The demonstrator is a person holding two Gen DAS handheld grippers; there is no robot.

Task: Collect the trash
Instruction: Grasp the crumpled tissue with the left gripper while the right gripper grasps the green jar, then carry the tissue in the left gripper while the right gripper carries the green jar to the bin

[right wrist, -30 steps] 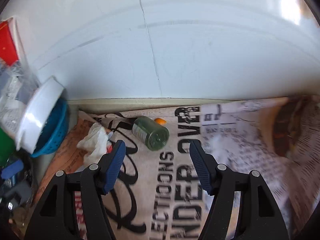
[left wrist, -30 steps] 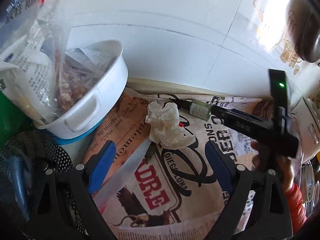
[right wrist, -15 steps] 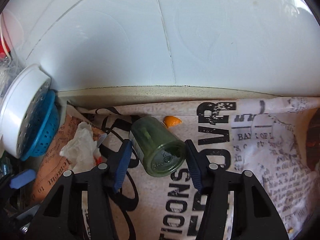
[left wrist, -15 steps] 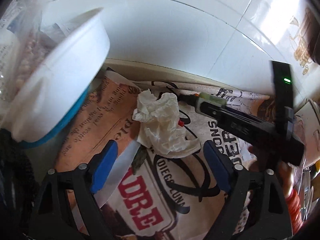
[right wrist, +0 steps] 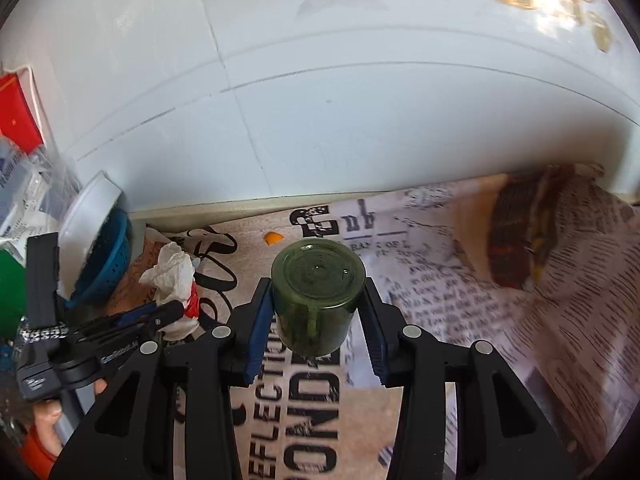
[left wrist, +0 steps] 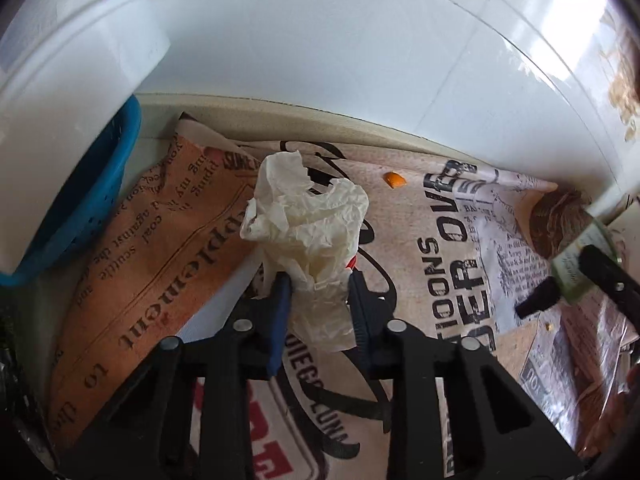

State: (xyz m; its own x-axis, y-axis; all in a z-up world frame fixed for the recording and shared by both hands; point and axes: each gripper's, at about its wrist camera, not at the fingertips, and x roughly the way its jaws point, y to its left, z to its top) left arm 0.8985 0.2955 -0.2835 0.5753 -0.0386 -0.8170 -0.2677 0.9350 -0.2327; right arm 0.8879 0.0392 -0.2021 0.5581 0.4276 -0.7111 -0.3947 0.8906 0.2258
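Note:
A crumpled white tissue [left wrist: 308, 208] lies on the newspaper-print cover [left wrist: 460, 240], with its lower part squeezed between the blue pads of my left gripper [left wrist: 318, 280], whose jaws are closing on it. The right wrist view shows the same tissue [right wrist: 170, 272] and left gripper [right wrist: 176, 312] at the left. A small green glass jar [right wrist: 318, 280] sits between the pads of my right gripper [right wrist: 317, 292], base toward the camera and raised off the cover. Those jaws are closing and press its sides. The jar [left wrist: 580, 264] also appears at the right edge of the left wrist view.
A white bowl [left wrist: 72, 80] sits in a blue colander [left wrist: 96, 200] at the left, close to the tissue. A small orange scrap [left wrist: 394, 179] lies near the white tiled wall [left wrist: 320, 40]. Bags and packets [right wrist: 20, 168] crowd the far left.
My left gripper has come down and narrowed around the tissue. My right gripper has closed around the green jar and carried it up and to the right, off the cover.

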